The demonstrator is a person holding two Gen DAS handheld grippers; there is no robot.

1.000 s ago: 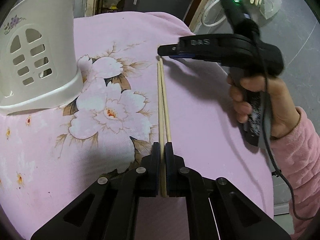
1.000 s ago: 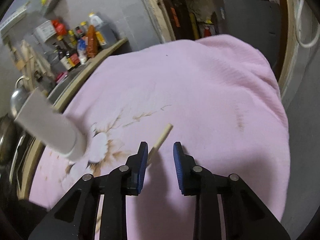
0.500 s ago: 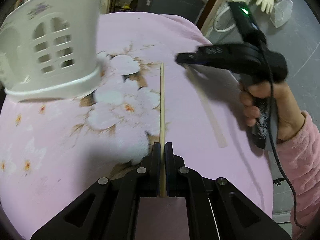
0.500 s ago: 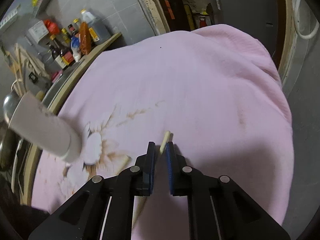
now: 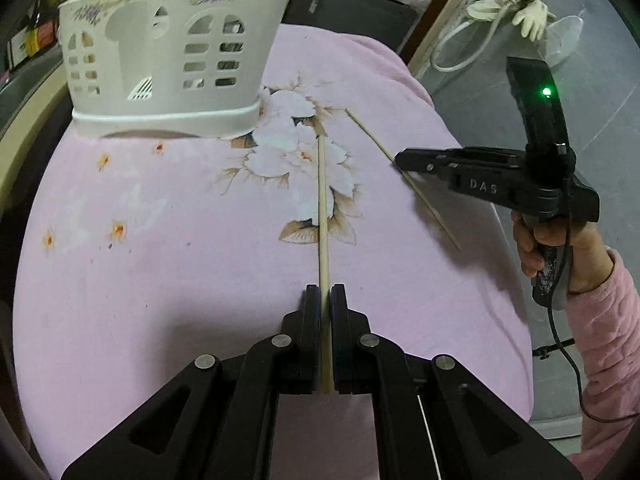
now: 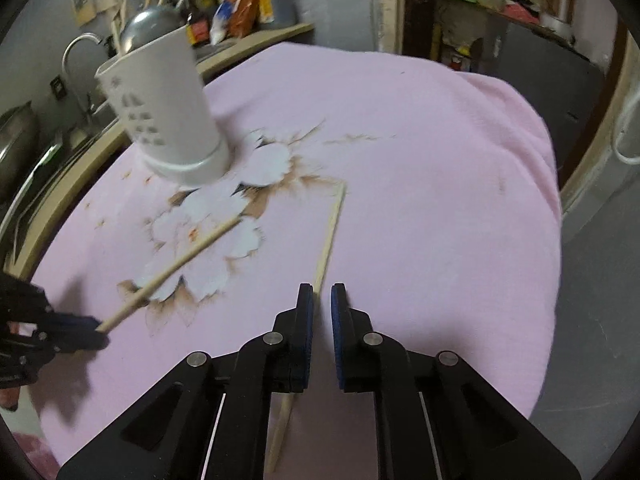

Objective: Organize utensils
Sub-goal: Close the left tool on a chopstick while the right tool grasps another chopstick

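Nearest in the left wrist view, the left gripper (image 5: 325,300) has its jaws pressed tight on the near end of a chopstick (image 5: 323,216), which runs straight ahead over the flower print of the pink cloth (image 5: 168,240) that covers the bench. Its far tip ends among the white petals, short of the holder.

To the right of it a second chopstick (image 5: 400,172) lies slanted on the cloth, well apart from the first. The right gripper (image 5: 404,158) comes in from the right side, and its black tip sits over the middle of this stick. The right hand (image 5: 560,244), in a pink sleeve, grips the handle past the edge of the bench.

In the right wrist view the jaws stand a little apart with a narrow gap between them. The second chopstick (image 6: 328,240) passes under the left finger (image 6: 305,320) rather than through the gap, so it lies loose and is not gripped; whether the finger touches it cannot be told.

Farther back stands a white utensil holder (image 5: 168,56) with cut-out windows, upright on the cloth near the far left edge. Nothing lies between the held stick's tip and its base. Beyond the bench, bottles (image 6: 236,12) crowd a shelf.
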